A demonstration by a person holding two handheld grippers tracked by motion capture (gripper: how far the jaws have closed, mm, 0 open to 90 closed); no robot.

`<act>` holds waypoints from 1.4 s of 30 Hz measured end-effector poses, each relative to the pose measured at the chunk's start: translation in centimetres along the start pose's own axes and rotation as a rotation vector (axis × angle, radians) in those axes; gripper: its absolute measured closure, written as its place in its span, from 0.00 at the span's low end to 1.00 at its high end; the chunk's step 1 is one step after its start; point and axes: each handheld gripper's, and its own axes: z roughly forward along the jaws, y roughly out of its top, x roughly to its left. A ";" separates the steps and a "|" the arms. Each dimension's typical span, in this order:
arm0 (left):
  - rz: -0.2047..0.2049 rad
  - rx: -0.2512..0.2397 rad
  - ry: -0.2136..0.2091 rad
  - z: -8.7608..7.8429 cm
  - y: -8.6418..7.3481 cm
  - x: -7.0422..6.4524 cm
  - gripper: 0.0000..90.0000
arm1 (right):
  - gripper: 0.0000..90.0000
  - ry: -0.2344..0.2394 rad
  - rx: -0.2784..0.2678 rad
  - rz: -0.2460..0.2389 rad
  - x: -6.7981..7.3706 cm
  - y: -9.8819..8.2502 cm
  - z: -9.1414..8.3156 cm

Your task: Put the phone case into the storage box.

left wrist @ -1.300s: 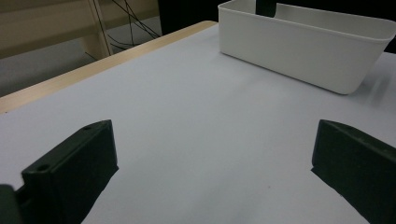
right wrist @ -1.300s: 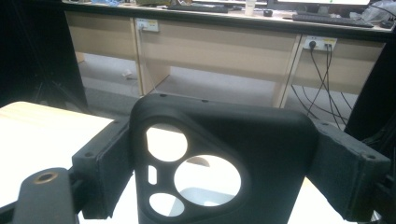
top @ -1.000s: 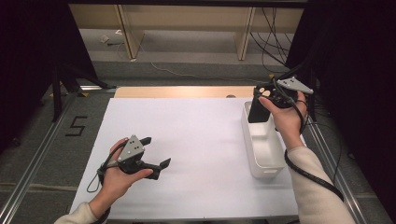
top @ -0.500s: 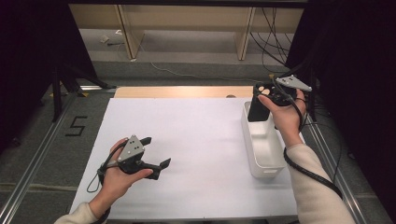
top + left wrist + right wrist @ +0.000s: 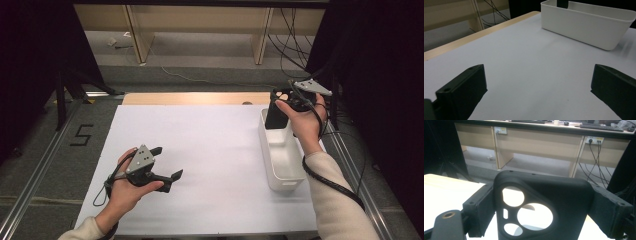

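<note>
My right gripper (image 5: 281, 98) is shut on a black phone case (image 5: 276, 116) with round camera cut-outs. It holds the case upright over the far end of a white plastic bin (image 5: 289, 183), the case's lower end dipping inside the rim. In the right gripper view the case (image 5: 541, 192) spans the gap between both jaws of the right gripper (image 5: 542, 211). My left gripper (image 5: 167, 162) rests low over the white table sheet, open with nothing between its jaws. From the left gripper (image 5: 537, 92) the bin (image 5: 584, 25) stands ahead, the case's (image 5: 562, 3) lower end showing inside it.
The white sheet (image 5: 210, 135) covers the table, with a wooden strip (image 5: 195, 98) along its far edge. Metal rails (image 5: 30, 200) run down both sides. Beyond the table are desk legs and hanging cables (image 5: 290, 35). A black cable (image 5: 330, 182) trails from my right gripper.
</note>
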 end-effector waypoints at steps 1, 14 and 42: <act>0.001 0.000 0.001 0.0 0.0 0.0 0.00 | 0.18 0.000 0.000 0.000 0.0 0.0 0.1; -0.004 0.000 -0.002 0.0 0.0 0.0 0.00 | 0.18 -0.002 -0.001 -0.003 -0.1 0.3 0.3; 0.005 -0.003 -0.001 0.0 0.1 0.0 0.00 | 0.18 -0.012 0.010 -0.003 -0.2 0.6 1.0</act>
